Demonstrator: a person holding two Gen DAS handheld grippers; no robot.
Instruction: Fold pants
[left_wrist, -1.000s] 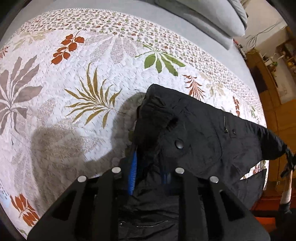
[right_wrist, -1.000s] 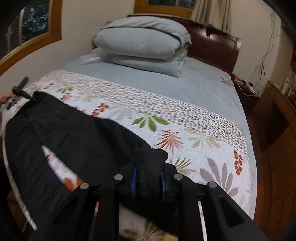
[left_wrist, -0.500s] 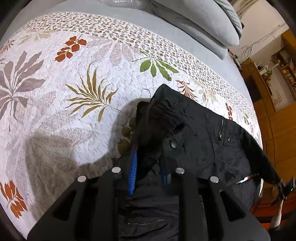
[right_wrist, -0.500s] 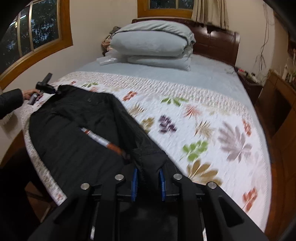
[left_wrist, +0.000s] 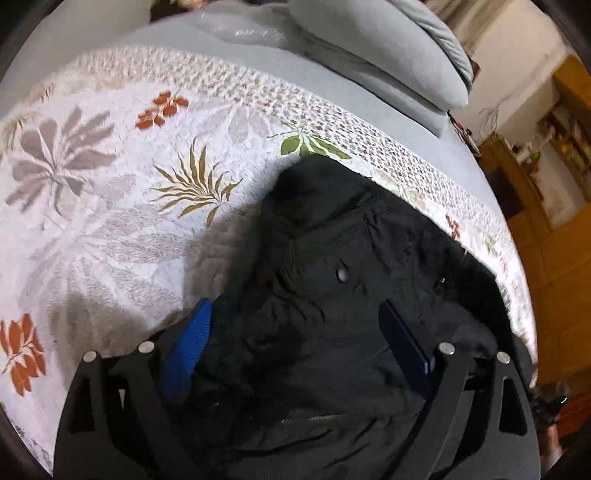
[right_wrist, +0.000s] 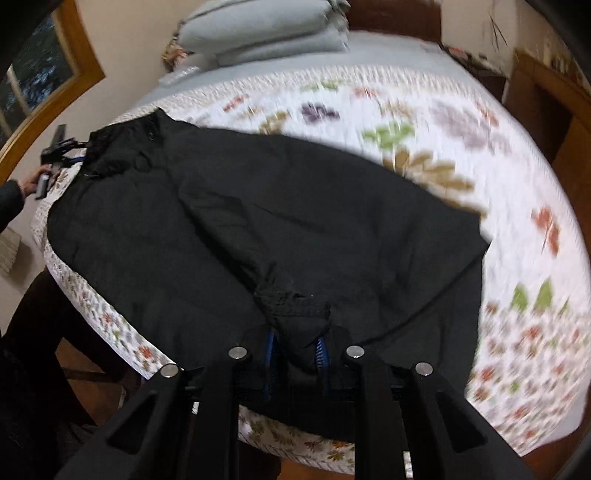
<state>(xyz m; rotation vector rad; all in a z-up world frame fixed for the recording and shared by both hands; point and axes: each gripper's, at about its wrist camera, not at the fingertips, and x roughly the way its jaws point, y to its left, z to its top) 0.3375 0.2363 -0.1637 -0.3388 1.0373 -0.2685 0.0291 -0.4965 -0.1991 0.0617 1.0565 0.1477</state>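
Note:
Black pants (right_wrist: 236, 221) lie spread across the leaf-print quilt (right_wrist: 443, 122), legs side by side. My right gripper (right_wrist: 295, 350) is shut on a leg hem at the near edge of the bed. My left gripper (left_wrist: 295, 321) is open, its blue pads (left_wrist: 192, 336) wide apart over the waistband (left_wrist: 332, 236), which rests on the quilt (left_wrist: 110, 206). A silver snap (left_wrist: 342, 274) shows between the pads. The left gripper also shows in the right wrist view (right_wrist: 61, 153) at the far left by the waistband.
Grey folded duvet and pillows (right_wrist: 266, 29) sit at the head of the bed. A grey sheet (left_wrist: 155, 40) lies beyond the quilt. Wooden furniture (left_wrist: 554, 192) stands to the right. The bed edge (right_wrist: 110, 325) drops to the floor.
My left gripper has opened and let go of the waistband, which now lies on the quilt. My right gripper has swung over with the leg hem, laying one leg beside the other.

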